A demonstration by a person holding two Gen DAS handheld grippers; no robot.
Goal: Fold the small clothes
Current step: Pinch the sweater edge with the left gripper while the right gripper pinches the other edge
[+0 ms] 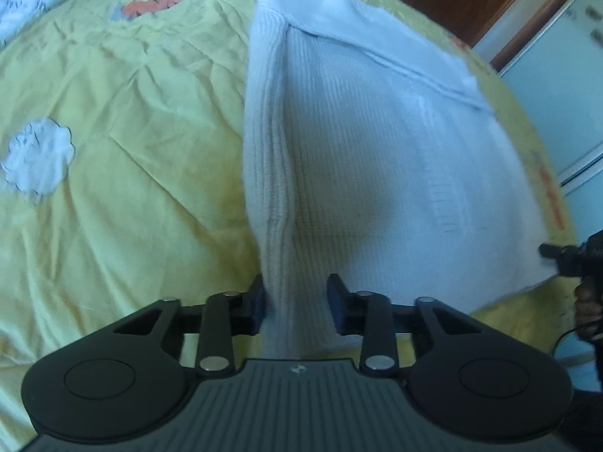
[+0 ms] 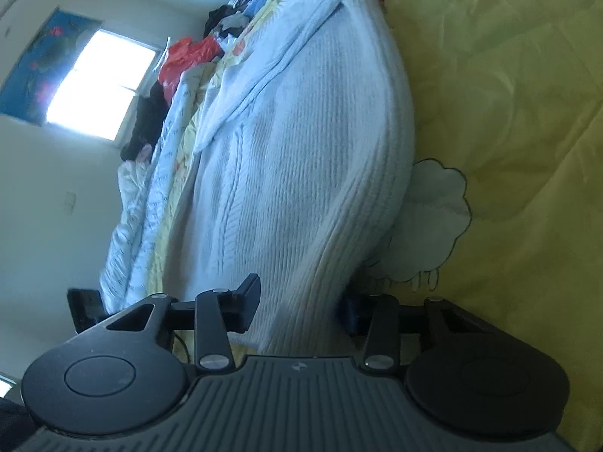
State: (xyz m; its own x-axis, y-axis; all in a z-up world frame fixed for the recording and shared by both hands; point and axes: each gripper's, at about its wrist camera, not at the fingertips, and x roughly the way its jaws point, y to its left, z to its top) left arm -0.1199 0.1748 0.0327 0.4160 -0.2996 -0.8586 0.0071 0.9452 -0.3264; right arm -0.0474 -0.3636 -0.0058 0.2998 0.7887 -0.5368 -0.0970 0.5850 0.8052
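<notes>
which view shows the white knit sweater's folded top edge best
The left wrist view: the white knit sweater lies lengthwise ahead on the yellow bedspread, its folded top edge in clear sight. The right wrist view shows the sweater tilted sideways, that edge bunched and partly hidden.

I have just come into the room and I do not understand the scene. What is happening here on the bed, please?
A person is folding a white knitted garment on a yellow bedspread, with a hand-held gripper in each hand. The left gripper has one near corner of the garment between its fingers. The right gripper has the other near corner between its own. The garment lies partly folded already, and nothing is lifted clear of the bed yet.
</notes>
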